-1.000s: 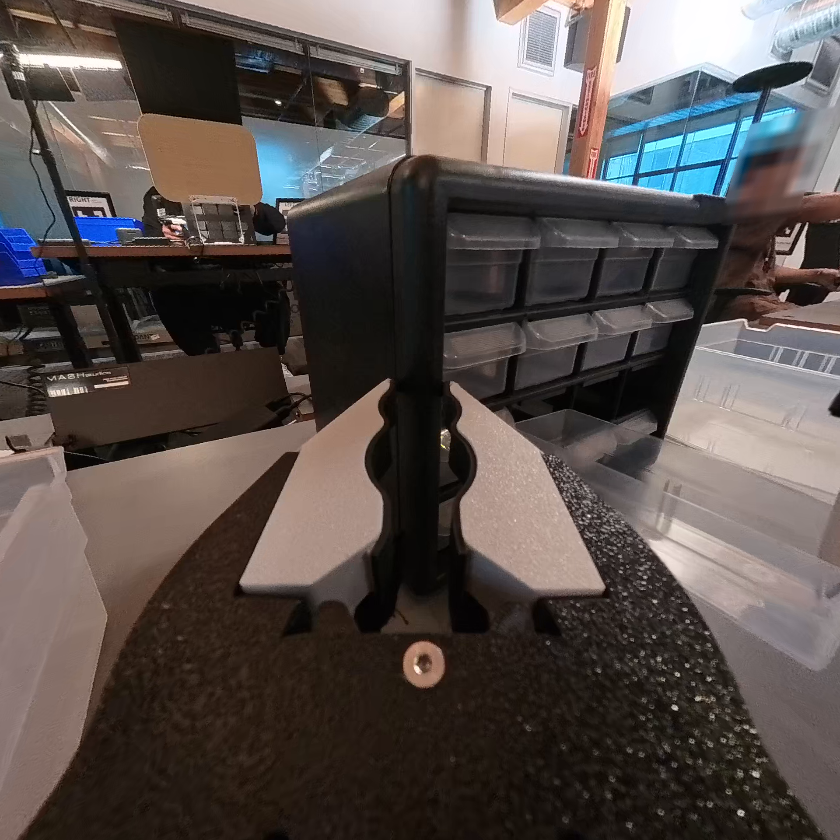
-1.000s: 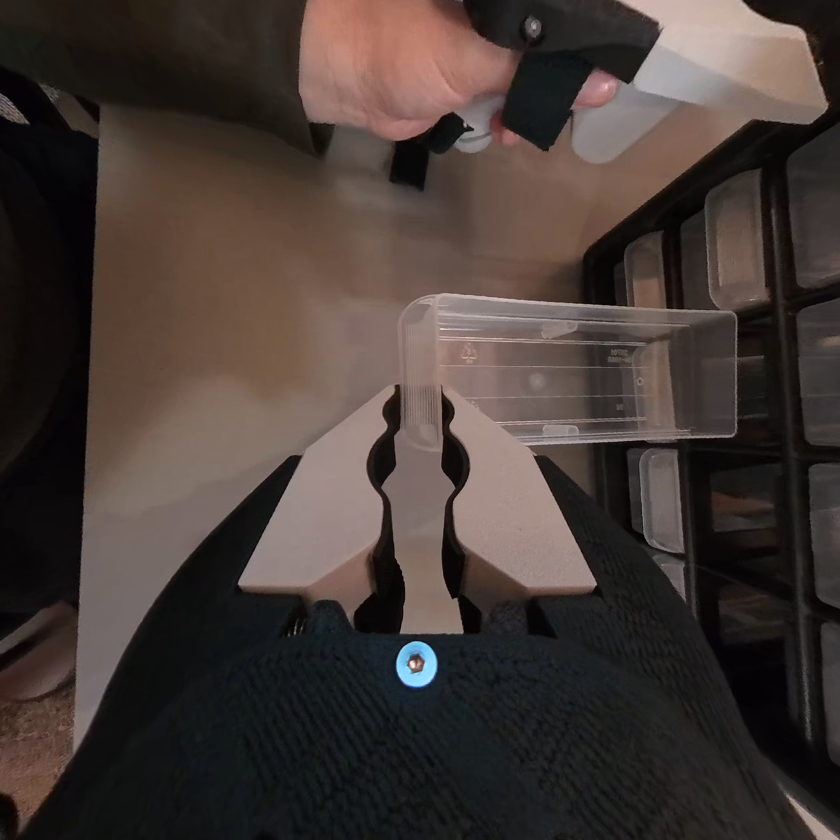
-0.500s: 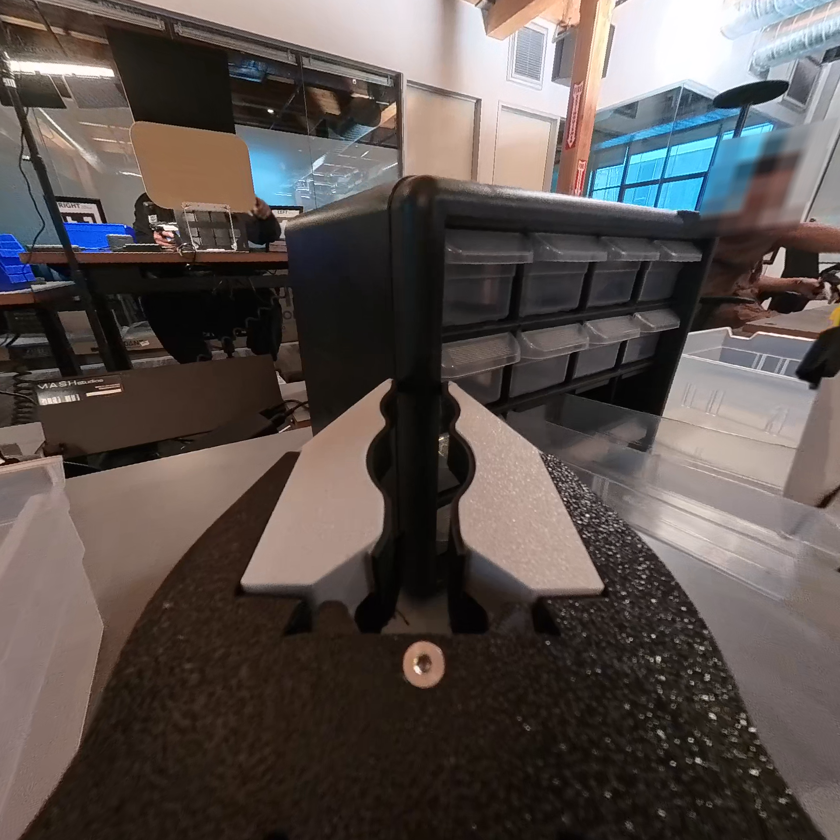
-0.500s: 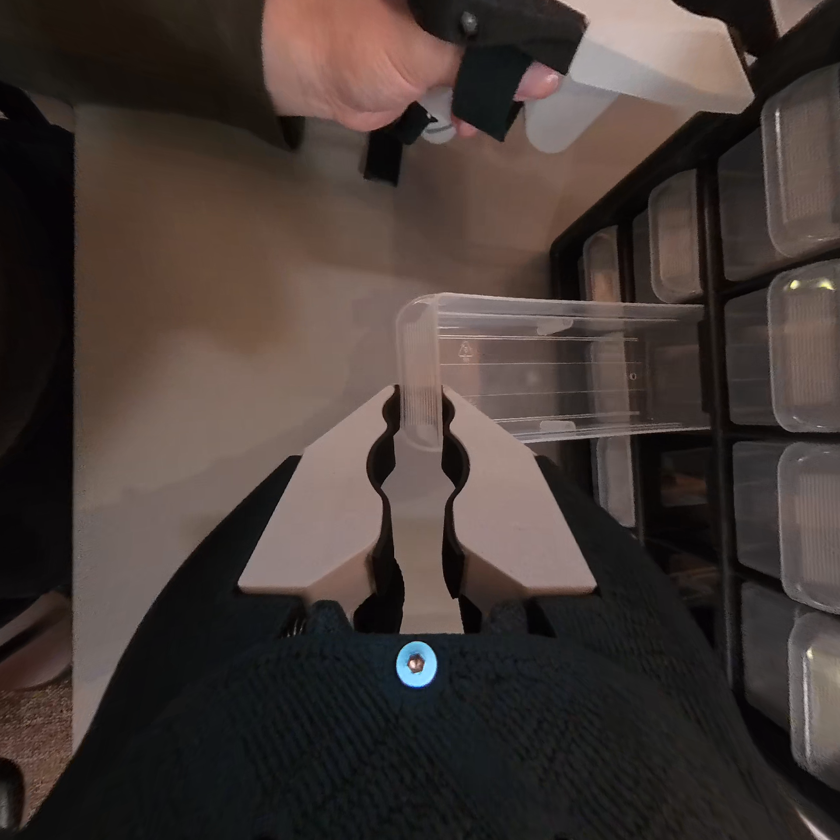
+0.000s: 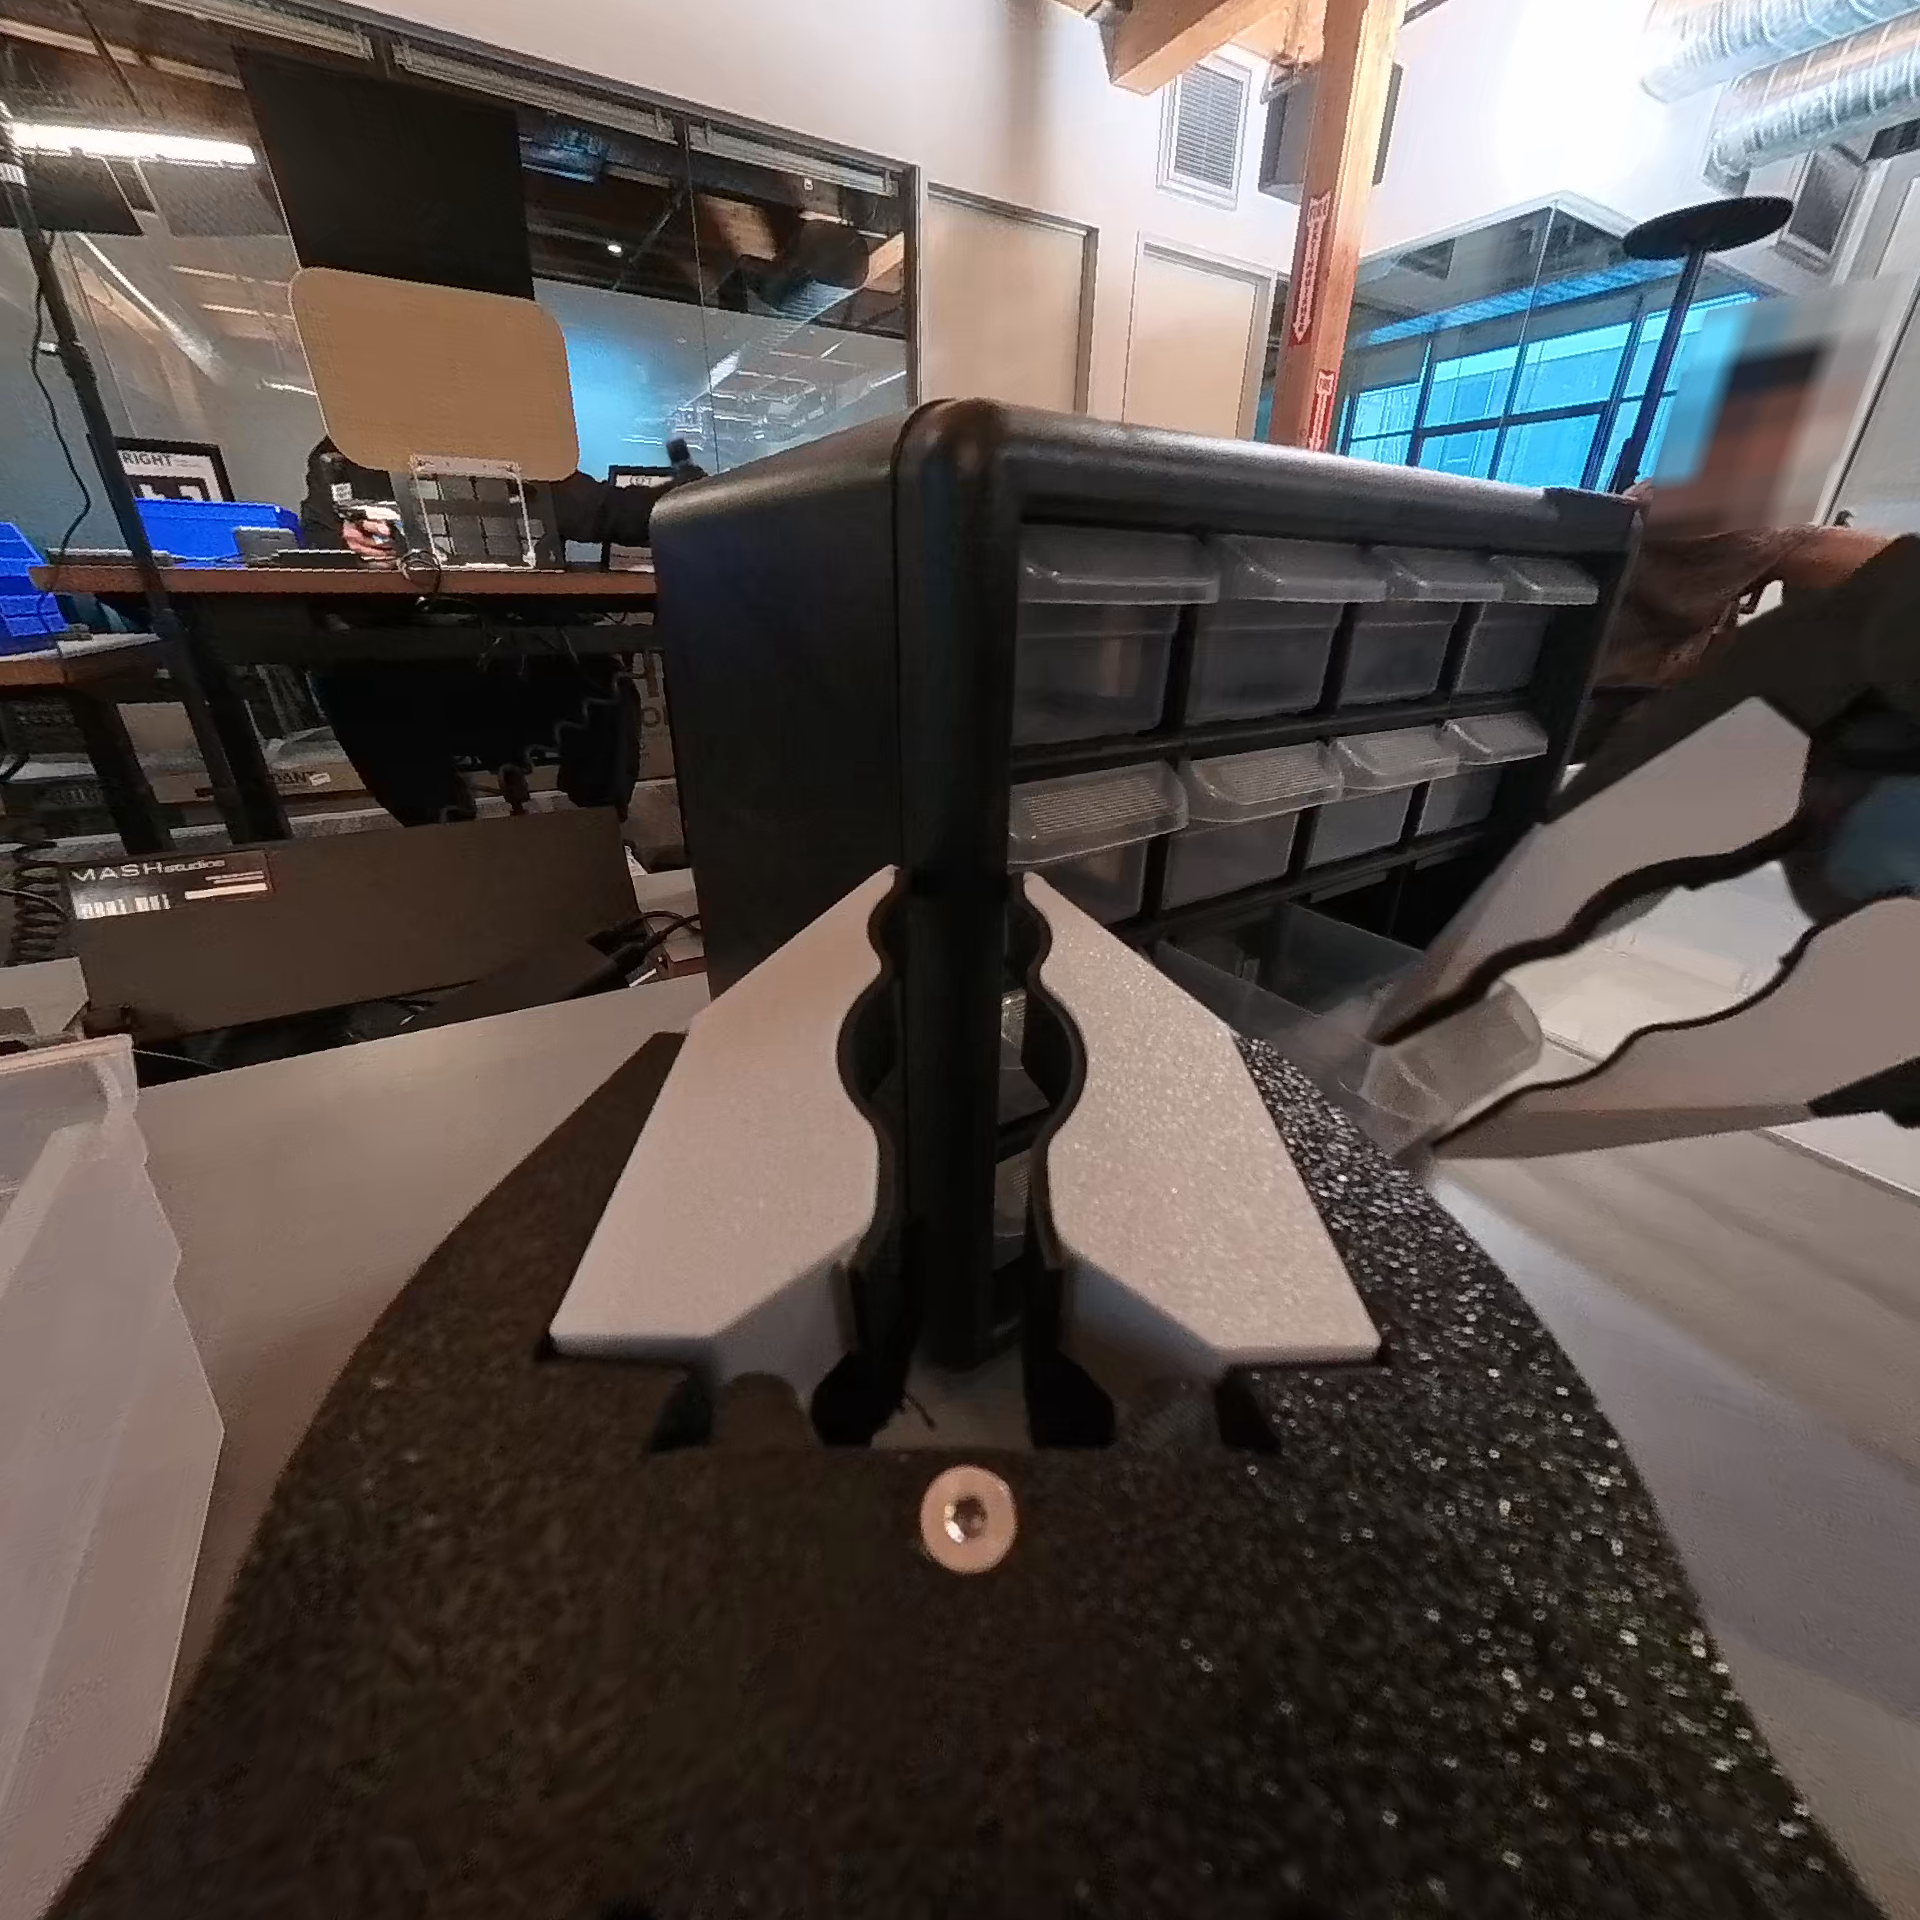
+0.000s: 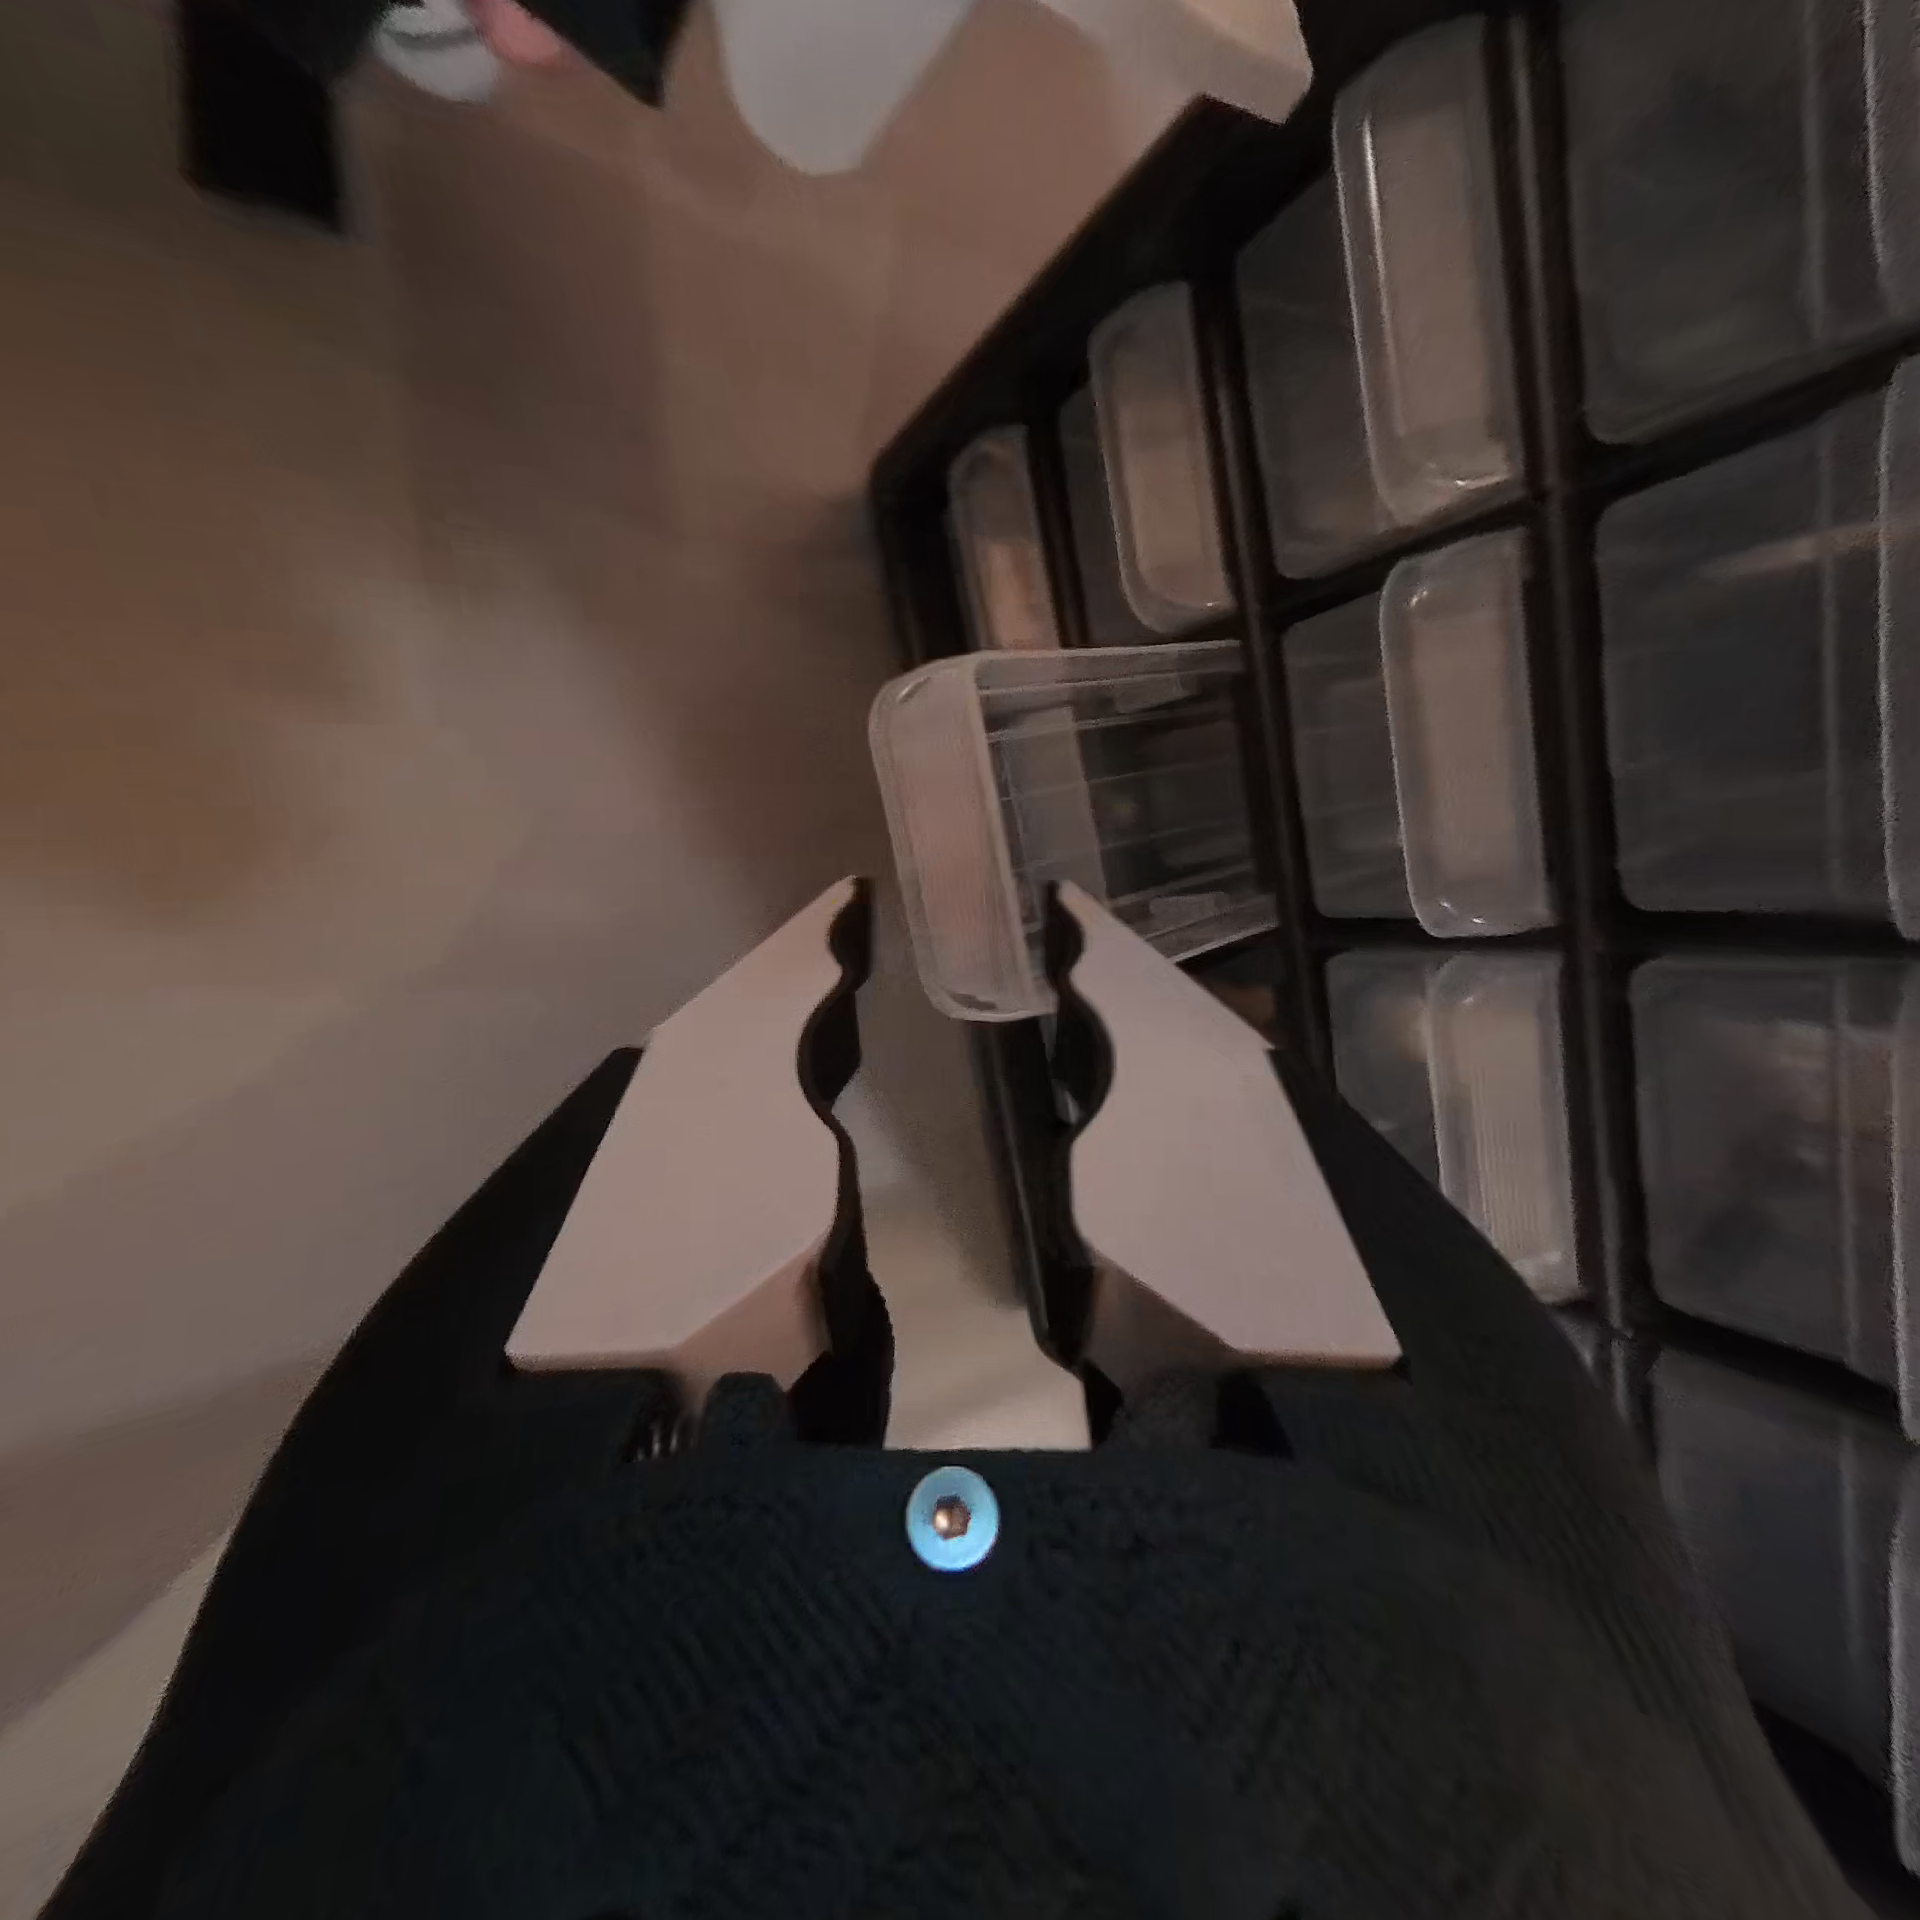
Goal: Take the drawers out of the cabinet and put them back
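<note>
The black cabinet (image 5: 790,675) stands on the table, with clear drawers in its upper two rows and open slots below. My left gripper (image 5: 958,878) is shut on the cabinet's front left corner post. In the right wrist view a clear drawer (image 6: 1122,790) sits partly inside a slot of the cabinet (image 6: 1569,499), its front lip sticking out. My right gripper (image 6: 958,894) is open a little, its fingers apart on either side of that lip. In the left wrist view the right gripper (image 5: 1403,1081) reaches in from the right at the drawer front (image 5: 1455,1060).
A clear plastic bin (image 5: 62,1299) stands at the left edge of the grey table (image 5: 364,1143). Behind it are desks with a seated person and blue bins. The left gripper's handle (image 6: 810,83) shows blurred at the top of the right wrist view.
My right gripper carried the drawer to the cabinet and slid it partly into a slot, then its fingers parted. My left gripper stayed shut on the corner post.
</note>
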